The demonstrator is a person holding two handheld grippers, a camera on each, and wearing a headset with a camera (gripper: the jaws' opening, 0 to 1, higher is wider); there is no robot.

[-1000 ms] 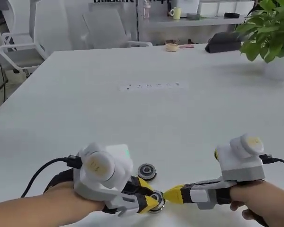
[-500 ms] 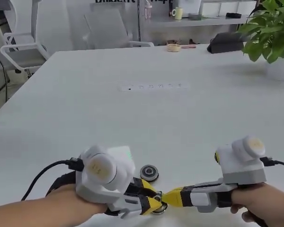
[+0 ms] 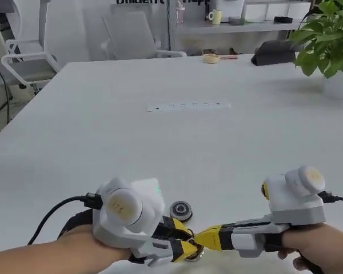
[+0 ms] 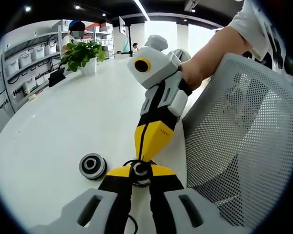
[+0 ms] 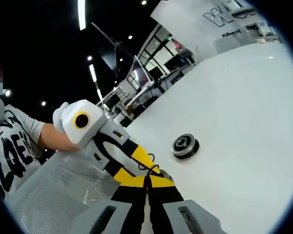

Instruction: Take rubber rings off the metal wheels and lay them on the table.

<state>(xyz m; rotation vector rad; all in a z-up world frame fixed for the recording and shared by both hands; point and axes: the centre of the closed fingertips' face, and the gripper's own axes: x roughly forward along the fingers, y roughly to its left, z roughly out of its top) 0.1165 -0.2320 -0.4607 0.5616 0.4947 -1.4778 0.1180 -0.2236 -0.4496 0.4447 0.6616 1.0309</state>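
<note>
My left gripper [image 3: 188,246] is shut on a small metal wheel [image 3: 193,253] just above the white table [image 3: 177,148] near its front edge. From the right, my right gripper [image 3: 199,237] meets it, its yellow jaws shut on the wheel's black rubber ring. In the left gripper view the wheel [image 4: 140,169] sits between my own tips [image 4: 139,171], and the right gripper [image 4: 146,157] points down onto it. A second wheel [image 3: 181,210] with its ring on lies flat just behind; it is also in the gripper views as the loose wheel [image 4: 93,165] [image 5: 185,145].
A power strip [image 3: 188,105] lies mid-table. A potted plant [image 3: 326,40] and a black bag [image 3: 277,52] stand at the far right, a tape roll [image 3: 210,57] at the far edge. Chairs [image 3: 134,34] stand beyond the table. A mesh chair back [image 4: 244,122] is close behind.
The head camera has drifted a little. Both grippers stay joined at the held wheel, and the loose wheel has not moved.
</note>
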